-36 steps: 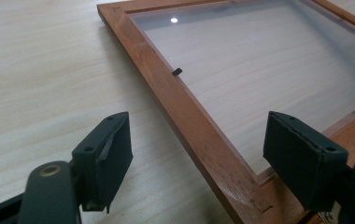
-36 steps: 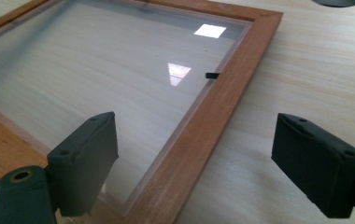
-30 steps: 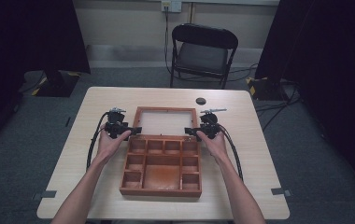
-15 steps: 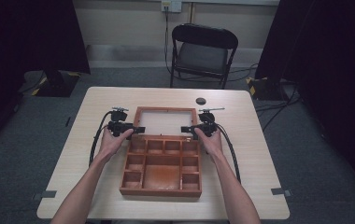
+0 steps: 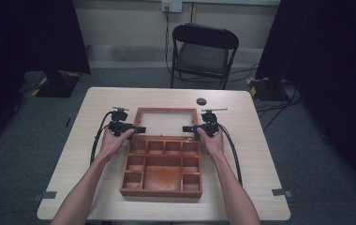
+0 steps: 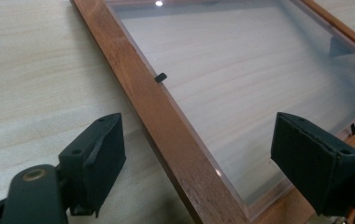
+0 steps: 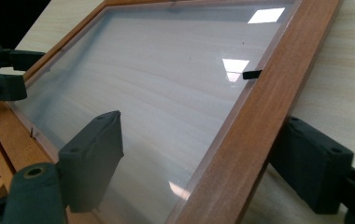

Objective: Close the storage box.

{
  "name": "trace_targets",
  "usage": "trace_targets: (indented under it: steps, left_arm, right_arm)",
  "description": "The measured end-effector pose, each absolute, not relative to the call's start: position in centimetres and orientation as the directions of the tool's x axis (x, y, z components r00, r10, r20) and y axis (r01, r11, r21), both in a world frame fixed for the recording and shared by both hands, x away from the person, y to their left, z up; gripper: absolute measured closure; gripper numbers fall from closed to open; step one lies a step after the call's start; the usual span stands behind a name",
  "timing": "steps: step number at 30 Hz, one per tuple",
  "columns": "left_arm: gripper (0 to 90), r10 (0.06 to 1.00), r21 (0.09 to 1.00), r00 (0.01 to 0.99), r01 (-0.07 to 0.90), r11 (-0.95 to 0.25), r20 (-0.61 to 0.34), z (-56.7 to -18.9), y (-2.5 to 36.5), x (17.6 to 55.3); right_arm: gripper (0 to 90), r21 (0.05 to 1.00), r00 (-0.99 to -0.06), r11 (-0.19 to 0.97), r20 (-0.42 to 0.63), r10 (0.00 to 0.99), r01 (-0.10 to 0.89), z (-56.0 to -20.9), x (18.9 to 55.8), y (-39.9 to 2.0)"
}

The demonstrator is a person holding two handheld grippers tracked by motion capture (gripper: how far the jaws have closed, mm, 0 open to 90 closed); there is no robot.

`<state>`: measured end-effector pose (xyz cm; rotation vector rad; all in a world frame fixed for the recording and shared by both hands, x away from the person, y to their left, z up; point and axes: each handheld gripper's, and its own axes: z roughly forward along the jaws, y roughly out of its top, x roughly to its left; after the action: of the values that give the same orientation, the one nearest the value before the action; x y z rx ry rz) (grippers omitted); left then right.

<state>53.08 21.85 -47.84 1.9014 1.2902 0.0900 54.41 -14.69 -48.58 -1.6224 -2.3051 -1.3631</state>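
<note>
While lid (image 5: 166, 123) lies flat, long axis left-right | left gripper (image 6: 199, 163), right gripper (image 7: 203, 163) jaws spread astride side rails

Hand-held gripper (image 7: 199, 172) jaws spread, straddling wooden lid frame (image 7: 255, 116); clear pane (image 7: 166, 79) reflecting lights.

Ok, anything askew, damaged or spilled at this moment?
Nothing stands out. The wooden box sits square on the table, its glazed lid lying open and flat, with both tongs open astride the lid's side rails.
</note>
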Motion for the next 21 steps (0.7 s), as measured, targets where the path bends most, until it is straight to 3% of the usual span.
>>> trace_targets:
  steps: [14, 17, 21]
  left_arm:
    - [16.6, 0.788, 0.648, 0.47, 0.752, -0.122, -0.397, -47.71, 22.01, 53.37]
    - [19.5, 0.783, 0.659, 0.48, 0.743, -0.122, -0.396, -47.49, 21.98, 53.27]
    - [25.9, 0.767, 0.66, 0.493, 0.741, -0.122, -0.41, -47.22, 21.93, 53.23]
  right_arm:
    - [28.8, 0.67, -0.464, 0.046, 0.461, 0.756, 0.741, -48.32, 54.2, -15.2]
    - [35.5, 0.688, -0.469, 0.026, 0.466, 0.75, 0.725, -48.07, 54.11, -15.52]
    - [36.7, 0.708, -0.481, 0.029, 0.449, 0.753, 0.706, -47.74, 53.97, -15.54]
